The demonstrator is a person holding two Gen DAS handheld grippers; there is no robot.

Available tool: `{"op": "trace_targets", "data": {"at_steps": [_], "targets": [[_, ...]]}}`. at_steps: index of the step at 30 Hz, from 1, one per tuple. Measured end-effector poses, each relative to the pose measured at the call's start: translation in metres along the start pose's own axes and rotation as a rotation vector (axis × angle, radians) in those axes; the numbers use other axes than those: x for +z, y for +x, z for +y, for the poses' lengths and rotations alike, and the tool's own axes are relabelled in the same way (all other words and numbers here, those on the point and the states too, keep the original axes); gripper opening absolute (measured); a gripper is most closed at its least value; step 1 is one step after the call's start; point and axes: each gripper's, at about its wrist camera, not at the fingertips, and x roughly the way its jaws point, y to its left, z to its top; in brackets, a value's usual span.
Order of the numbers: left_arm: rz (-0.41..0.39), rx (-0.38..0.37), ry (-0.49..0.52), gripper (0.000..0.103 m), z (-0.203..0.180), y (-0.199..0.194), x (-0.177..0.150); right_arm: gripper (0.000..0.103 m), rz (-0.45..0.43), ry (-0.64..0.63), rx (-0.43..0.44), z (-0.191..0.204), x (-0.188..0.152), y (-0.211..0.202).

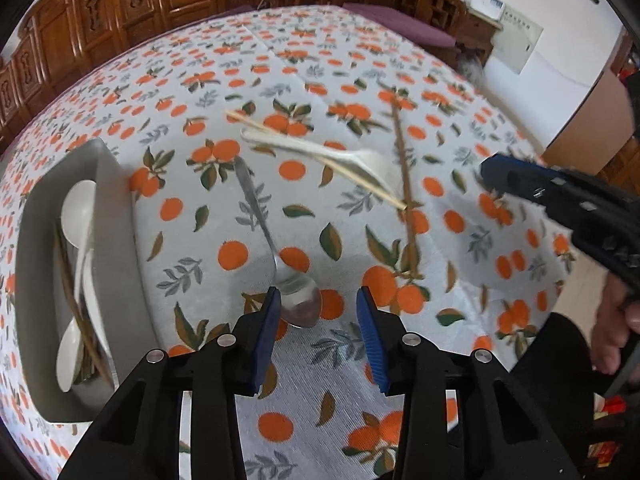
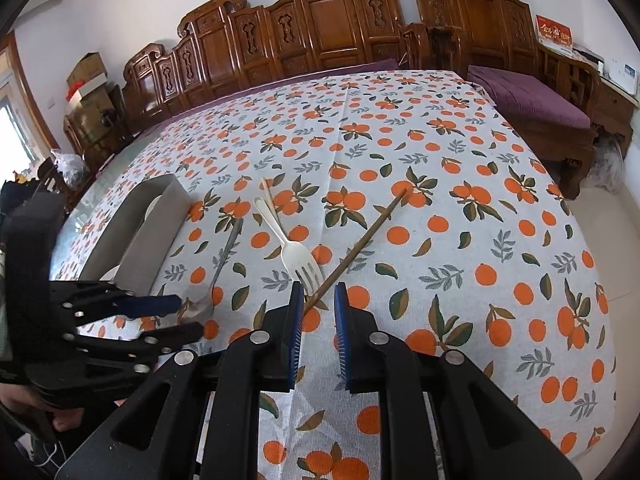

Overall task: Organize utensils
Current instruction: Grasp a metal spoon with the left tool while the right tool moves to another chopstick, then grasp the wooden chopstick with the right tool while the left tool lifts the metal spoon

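Observation:
A metal spoon (image 1: 280, 264) lies on the orange-print tablecloth, its bowl between the fingers of my left gripper (image 1: 319, 308), close to the left pad. The jaws stand open and do not press on it. In the right wrist view the left gripper (image 2: 188, 318) hovers at the spoon (image 2: 226, 252). My right gripper (image 2: 319, 300) is narrowly open above the near end of a brown chopstick (image 2: 360, 240), which shows in the gap. A white plastic fork (image 2: 296, 256) lies across a pale chopstick (image 2: 267, 196). The fork (image 1: 352, 160) and brown chopstick (image 1: 404, 184) lie left of the right gripper (image 1: 496, 172).
A grey tray (image 1: 116, 220) at the left holds white spoons and brown chopsticks; it also shows as a grey tray (image 2: 160, 220) in the right wrist view. Carved wooden benches (image 2: 328, 24) and a purple cushion (image 2: 532, 96) stand behind the table. A person's hand (image 1: 612, 320) holds the right gripper.

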Motion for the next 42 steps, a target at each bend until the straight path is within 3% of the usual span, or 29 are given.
{"op": "trace_targets", "data": {"at_steps": [12, 16, 27, 30, 42], "targets": [[0.024, 0.045, -0.002, 0.020, 0.009, 0.015, 0.004, 0.017, -0.009, -0.004, 0.009, 0.001, 0.001, -0.003], [0.023, 0.050, -0.017, 0.002, 0.015, 0.011, 0.003, 0.017, -0.003, -0.001, 0.008, 0.002, 0.001, -0.004], [-0.011, 0.006, -0.038, 0.002, 0.020, -0.016, -0.005, 0.017, 0.015, 0.006, 0.003, -0.006, -0.002, 0.003], [-0.032, -0.007, -0.031, 0.002, 0.018, -0.027, -0.006, 0.029, 0.020, 0.016, 0.001, -0.009, -0.003, 0.006], [-0.103, -0.048, -0.010, 0.002, 0.019, -0.066, -0.008, 0.032, 0.084, 0.018, -0.019, 0.018, 0.000, 0.041]]}}
